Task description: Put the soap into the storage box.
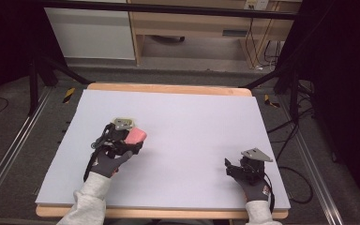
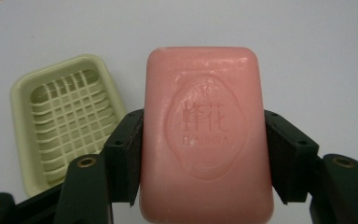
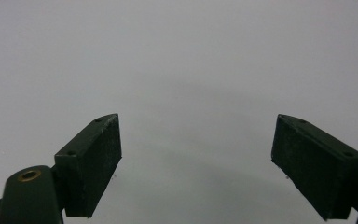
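Observation:
A pink soap bar (image 2: 205, 135) with an embossed oval stamp is clamped between the two black jaws of my left gripper (image 2: 204, 154), which is shut on its long sides. From above, the left gripper (image 1: 133, 140) holds the soap bar (image 1: 136, 136) over the left middle of the white table sheet (image 1: 192, 122). A pale green soap dish (image 2: 65, 126) with a slotted grid floor lies empty on the sheet, just left of the soap in the left gripper view. My right gripper (image 3: 198, 163) stands open over bare sheet; from above the right gripper (image 1: 229, 168) rests near the front right.
The sheet covers a wooden table (image 1: 168, 88) whose far edge shows at the back. Black stand legs (image 1: 37, 79) and cables (image 1: 290, 140) lie on the floor around it. A desk (image 1: 192, 28) stands behind.

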Motion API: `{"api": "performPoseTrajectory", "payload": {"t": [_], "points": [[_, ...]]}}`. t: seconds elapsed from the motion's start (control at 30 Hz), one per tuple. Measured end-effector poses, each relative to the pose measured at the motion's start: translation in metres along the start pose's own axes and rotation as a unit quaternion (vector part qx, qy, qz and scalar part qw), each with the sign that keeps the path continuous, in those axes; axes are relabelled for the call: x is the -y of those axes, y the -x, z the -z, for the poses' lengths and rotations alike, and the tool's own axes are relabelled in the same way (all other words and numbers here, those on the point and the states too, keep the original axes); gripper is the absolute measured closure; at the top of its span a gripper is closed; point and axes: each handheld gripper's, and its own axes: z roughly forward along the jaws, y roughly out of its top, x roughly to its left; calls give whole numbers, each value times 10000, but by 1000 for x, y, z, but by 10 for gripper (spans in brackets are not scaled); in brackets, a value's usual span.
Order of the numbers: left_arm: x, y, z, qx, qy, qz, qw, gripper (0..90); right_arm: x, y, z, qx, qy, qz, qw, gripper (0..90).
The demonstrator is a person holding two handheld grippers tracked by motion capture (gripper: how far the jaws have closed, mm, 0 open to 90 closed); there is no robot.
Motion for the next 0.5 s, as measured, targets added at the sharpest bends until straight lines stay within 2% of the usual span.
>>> {"api": "performPoseTrajectory", "payload": {"t": [0.13,0.5], "points": [[1,-9,1,-66,39,156,9998,373,0,-1,0,-7,3,-11,10000,161],[3,-29,1,-372,13,337,9987,373,0,-1,0,-4,-2,-9,10000,161]]}}
